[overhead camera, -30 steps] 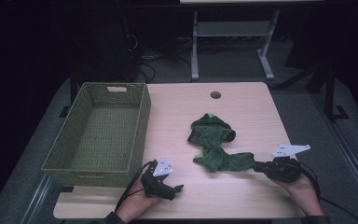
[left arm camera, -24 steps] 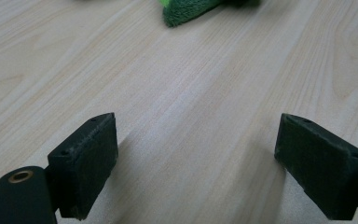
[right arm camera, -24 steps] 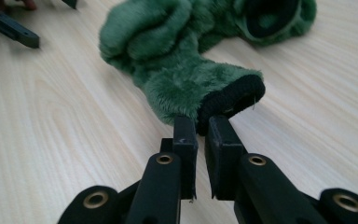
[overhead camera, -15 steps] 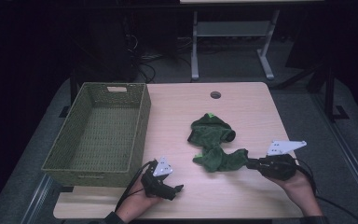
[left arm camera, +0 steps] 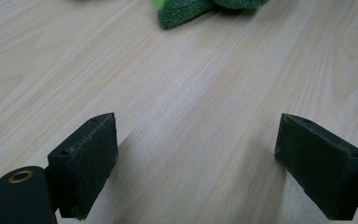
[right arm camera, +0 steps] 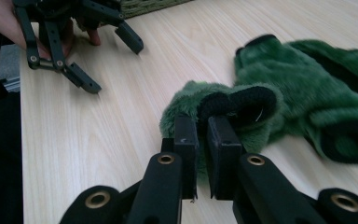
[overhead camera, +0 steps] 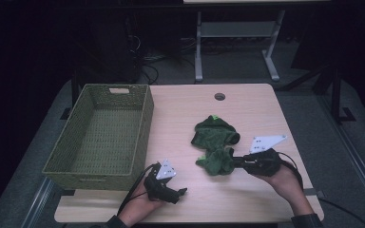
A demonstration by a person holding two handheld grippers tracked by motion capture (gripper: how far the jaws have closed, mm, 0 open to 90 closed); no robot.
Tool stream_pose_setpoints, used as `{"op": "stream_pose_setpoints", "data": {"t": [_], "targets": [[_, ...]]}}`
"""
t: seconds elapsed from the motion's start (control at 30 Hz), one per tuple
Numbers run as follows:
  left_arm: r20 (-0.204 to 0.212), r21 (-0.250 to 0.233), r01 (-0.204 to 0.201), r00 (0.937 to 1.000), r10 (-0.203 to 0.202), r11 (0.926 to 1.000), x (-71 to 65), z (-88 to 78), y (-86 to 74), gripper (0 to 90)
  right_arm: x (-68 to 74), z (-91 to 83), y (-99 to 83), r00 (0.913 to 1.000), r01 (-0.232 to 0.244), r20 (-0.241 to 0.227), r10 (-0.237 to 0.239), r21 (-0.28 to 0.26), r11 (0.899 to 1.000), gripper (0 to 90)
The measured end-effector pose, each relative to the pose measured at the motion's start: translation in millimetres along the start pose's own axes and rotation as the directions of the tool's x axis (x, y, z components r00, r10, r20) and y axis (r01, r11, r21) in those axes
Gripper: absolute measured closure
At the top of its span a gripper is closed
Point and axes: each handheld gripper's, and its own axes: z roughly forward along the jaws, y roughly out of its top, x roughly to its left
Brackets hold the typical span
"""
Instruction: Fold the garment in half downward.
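In the high view, a green fleece garment (overhead camera: 215, 142) lies crumpled right of centre on the light wooden table (overhead camera: 247, 104); it looks like a small hooded piece with black trim, though its exact kind cannot be told. The right gripper (overhead camera: 236, 161), at the lower right of that frame, points left into the garment's near lobe. The right gripper view shows its jaws drawn narrow, pinching a fold of the green pile with a black cuff (right arm camera: 242, 105) bunched just above the pads; the rest of the garment (right arm camera: 307, 98) spreads toward the upper right of that frame.

The left gripper (overhead camera: 178, 192) sits at the lower centre-left of the high view, low over bare wood, just beside the near right corner of the woven basket (overhead camera: 100, 133). In the left gripper view its jaws stand wide apart with nothing between them, and an edge of the garment (left arm camera: 186, 11) lies at the top of the frame, well apart from the pads.
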Motion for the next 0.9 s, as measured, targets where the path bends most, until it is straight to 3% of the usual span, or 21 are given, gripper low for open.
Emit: {"op": "stream_pose_setpoints", "data": {"t": [0.2, 0.37, 0.53, 0.67, 0.8, 0.9], "targets": [[-0.002, 0.0, -0.005, 1.0, 0.005, 1.0, 0.3, -0.1, 0.0, 12.5, 0.2, 20.4, 14.1, 0.9991, 0.008, -0.042, -0.008, 0.011, 1.0, 80.2], [0.0, 0.004, -0.005, 1.0, 0.005, 1.0, 0.3, -0.4, 0.2, 12.4, -1.6, 26.0, 23.2, 0.9985, 0.004, -0.054, -0.006, -0.03, 1.0, 72.9], [-0.002, 0.0, -0.005, 1.0, 0.005, 1.0, 0.3, -0.1, 0.0, 12.4, -11.0, 23.5, 26.1, 0.9995, -0.032, -0.002, 0.032, -0.072, 0.997, 84.2], [-0.002, 0.001, -0.006, 1.0, 0.006, 1.0, 0.3, -0.1, 0.0, 12.4, -18.0, 33.7, 26.5, 0.9977, -0.068, -0.005, 0.068, -0.087, 0.994, 88.5], [-0.001, 0.003, -0.007, 1.0, 0.007, 1.0, 0.5, -0.2, 0.0, 12.4, -19.6, 50.0, 23.8, 0.9973, -0.073, -0.009, 0.073, -0.065, 0.995, 89.1], [0.0, 0.002, -0.004, 1.0, 0.004, 1.0, 0.1, -0.2, 0.0, 12.4, -18.8, 61.5, 17.6, 0.9967, -0.081, -0.004, 0.081, -0.02, 0.996, 88.6]]}}
